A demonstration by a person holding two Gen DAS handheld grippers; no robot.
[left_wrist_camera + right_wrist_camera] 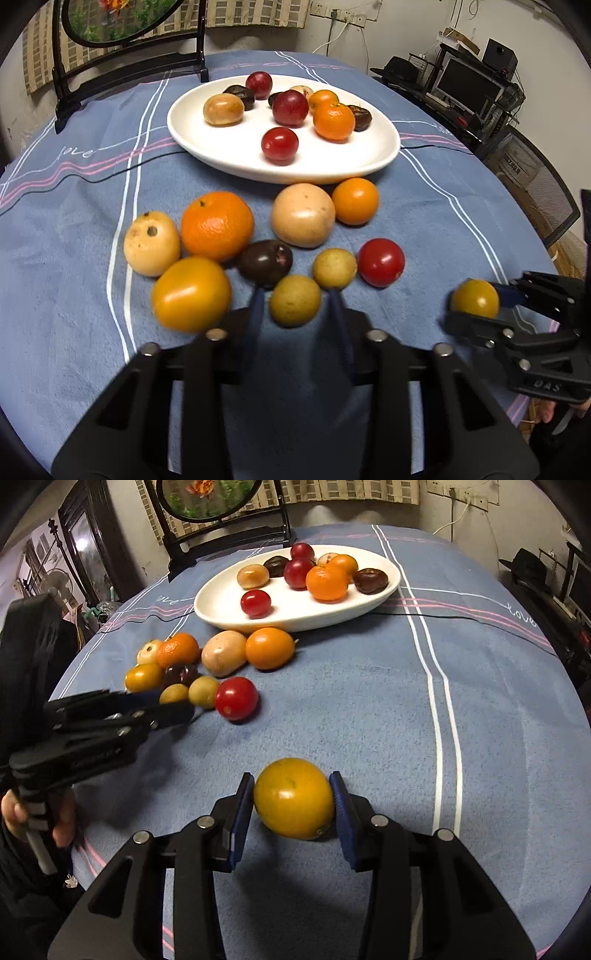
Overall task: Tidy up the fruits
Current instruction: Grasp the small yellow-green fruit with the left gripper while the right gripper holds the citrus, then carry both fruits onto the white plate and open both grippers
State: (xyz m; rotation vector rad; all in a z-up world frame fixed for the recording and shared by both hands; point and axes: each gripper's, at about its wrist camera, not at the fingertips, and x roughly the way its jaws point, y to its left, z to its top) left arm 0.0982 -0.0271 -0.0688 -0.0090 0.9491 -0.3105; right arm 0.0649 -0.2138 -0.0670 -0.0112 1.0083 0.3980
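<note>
The cloth (369, 701) carries cursive "love" in white thread: once beyond the right jaws to their right, by the pink stripes, and once to the left of the plate (391, 587), where part of it is cut by a fold. In the left wrist view the same word sits far left of the jaws and reads only as "ove". The right gripper's frame, seen from the left camera, bears raised letters that look like "DAS", though they are too blurred to be sure.

The right gripper (294, 801) grasps a yellow fruit (293, 797), both blue pads pressed to its sides, just above the cloth. The left gripper (295, 299) is clenched on an olive fruit (294, 301), its fingers (256, 314) blurred against either flank. A second olive fruit (334, 268) lies just ahead and right of those jaws, a dark plum (264, 262) ahead and left, a red tomato (381, 262) further right. Beyond them sit oranges and pale fruits, then the plate with more fruit.

Only the right wrist view shows the person's hand (22, 812) on the left gripper's handle. Only the left wrist view shows a monitor (465, 85) and a mesh chair (535, 192) off to the right.
</note>
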